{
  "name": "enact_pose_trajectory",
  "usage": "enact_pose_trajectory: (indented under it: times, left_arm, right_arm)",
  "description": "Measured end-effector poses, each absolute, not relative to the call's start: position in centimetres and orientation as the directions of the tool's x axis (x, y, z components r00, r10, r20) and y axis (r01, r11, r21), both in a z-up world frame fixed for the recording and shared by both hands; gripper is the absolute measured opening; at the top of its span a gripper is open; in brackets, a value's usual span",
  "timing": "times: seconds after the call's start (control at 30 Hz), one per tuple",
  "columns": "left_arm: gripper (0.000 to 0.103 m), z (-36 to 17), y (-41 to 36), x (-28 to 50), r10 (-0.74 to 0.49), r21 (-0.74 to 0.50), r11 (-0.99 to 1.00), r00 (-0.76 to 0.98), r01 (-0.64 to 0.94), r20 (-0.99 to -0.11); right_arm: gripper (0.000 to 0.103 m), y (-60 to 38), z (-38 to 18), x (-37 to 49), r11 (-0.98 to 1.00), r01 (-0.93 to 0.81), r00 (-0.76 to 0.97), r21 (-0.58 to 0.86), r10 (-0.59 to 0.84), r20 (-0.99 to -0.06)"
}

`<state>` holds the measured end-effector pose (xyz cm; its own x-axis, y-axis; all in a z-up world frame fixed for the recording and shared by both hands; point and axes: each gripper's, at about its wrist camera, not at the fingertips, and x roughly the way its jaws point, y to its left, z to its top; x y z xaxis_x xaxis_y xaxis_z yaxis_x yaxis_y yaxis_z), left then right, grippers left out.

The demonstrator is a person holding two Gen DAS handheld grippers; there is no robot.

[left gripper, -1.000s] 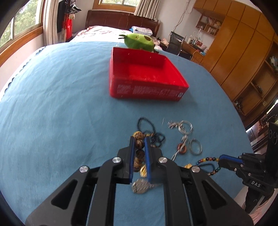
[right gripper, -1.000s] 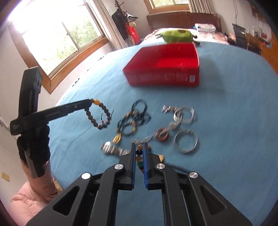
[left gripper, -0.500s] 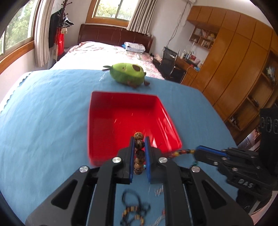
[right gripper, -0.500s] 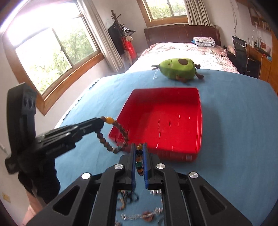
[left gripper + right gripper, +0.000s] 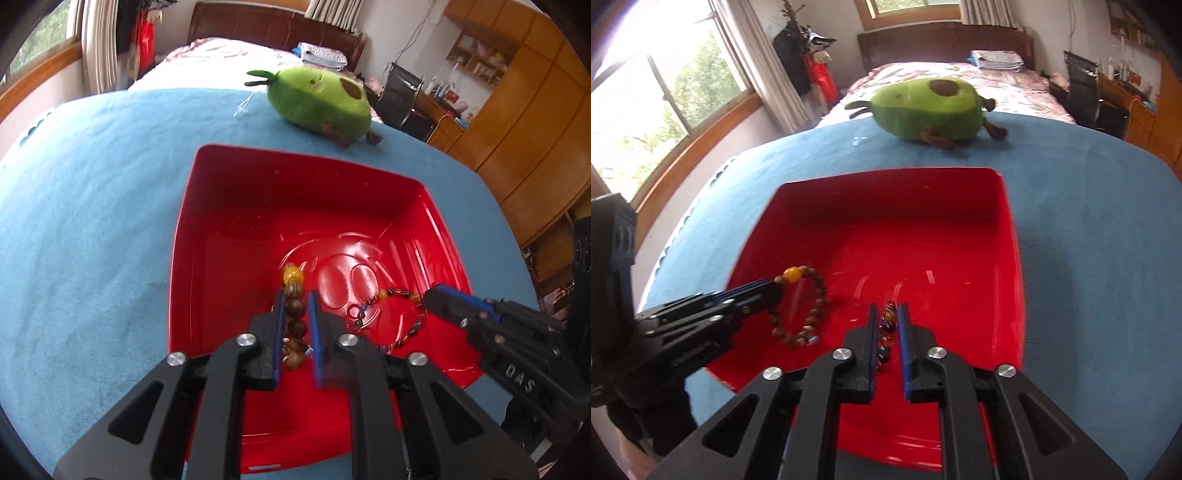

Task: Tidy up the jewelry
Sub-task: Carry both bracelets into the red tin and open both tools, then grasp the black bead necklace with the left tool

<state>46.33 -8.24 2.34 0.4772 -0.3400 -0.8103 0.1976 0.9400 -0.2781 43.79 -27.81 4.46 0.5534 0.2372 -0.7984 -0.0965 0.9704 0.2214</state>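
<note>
Left gripper [image 5: 295, 314] over the near-left part of the glossy red plastic tray [image 5: 229, 206], fingers pinched on a brown wooden-bead bracelet with one amber bead [image 5: 293, 295]; from the right wrist view the loop hangs free beneath the tips, low over the tray floor. Right gripper [image 5: 887, 325] beside it over the near-right part, blue-padded fingers clamped on a thinner multicoloured glass-bead bracelet [image 5: 886, 325], its loop trailing down to the tray bottom. Judgement: both pieces sit inside the rim, so the step in hand is release. Best done by lowering a little, then parting one pair of fingers at a time, left first, keeping the loops apart so they don't tangle; lift straight up so no bead catches a pad. Tray rests on a blue fleecy cloth [image 5: 92, 184] covering the table. Beyond its far edge, a green avocado-shaped plush toy [image 5: 927, 107]. Room: window left, bed behind, wooden cabinets right.
</note>
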Motion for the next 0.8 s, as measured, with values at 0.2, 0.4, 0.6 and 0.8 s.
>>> enact_pose_trajectory:
  times: [0.2,0.4,0.6,0.8]
  left_arm:
    - [0.038,4.4,-7.2,43.0,-0.355,-0.272,0.934,0.508,0.233,-0.785]
    - [0.041,4.5,-6.0,36.9,-0.312,-0.203,0.944,0.512,0.259,-0.800]
    - [0.041,1.7,-4.7,31.6,-0.291,-0.193,0.945,0.413,0.262,-0.863]
    - [0.043,0.0,-3.7,28.0,-0.293,-0.213,0.948,0.387,0.237,-0.874]
  right_arm:
    - [0.016,-29.8,5.7,40.9,0.964,-0.094,0.584,0.250,0.257,-0.770]
    - [0.019,-30.7,6.7,34.4,0.951,-0.132,0.593,0.280,0.302,-0.747]
    - [0.021,-30.9,4.8,29.5,0.928,-0.130,0.534,0.349,0.362,-0.764]
    - [0.022,-30.7,2.6,25.8,0.903,-0.129,0.494,0.411,0.418,-0.763]
